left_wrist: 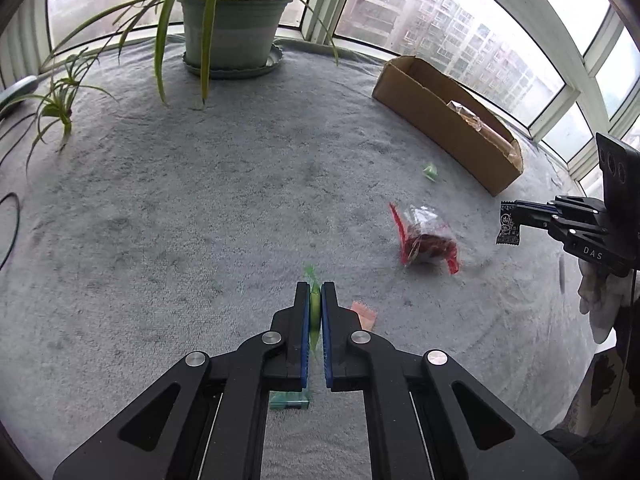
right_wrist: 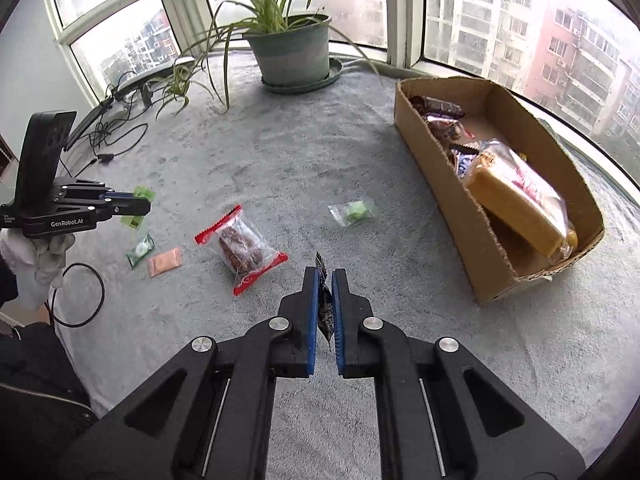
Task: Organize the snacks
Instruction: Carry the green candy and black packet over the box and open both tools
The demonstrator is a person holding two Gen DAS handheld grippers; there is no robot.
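Note:
My left gripper (left_wrist: 315, 294) is shut on a small green snack packet (left_wrist: 315, 304), held above the grey carpet; from the right wrist view the same gripper (right_wrist: 146, 206) shows at the left with the green packet (right_wrist: 138, 208) in its tips. My right gripper (right_wrist: 325, 280) is shut on a small black snack packet (right_wrist: 325, 308), also lifted; in the left wrist view it (left_wrist: 514, 222) carries the black packet (left_wrist: 507, 224) at the right edge. A cardboard box (right_wrist: 452, 196) at the right holds a bread pack (right_wrist: 516, 196) and several wrapped snacks.
On the carpet lie a red-edged clear snack bag (right_wrist: 242, 248), a green candy in clear wrap (right_wrist: 354, 212), a green-white packet (right_wrist: 140, 250) and a pink sachet (right_wrist: 165, 262). A potted plant (right_wrist: 294, 56) stands at the back, cables (right_wrist: 108, 136) at the left.

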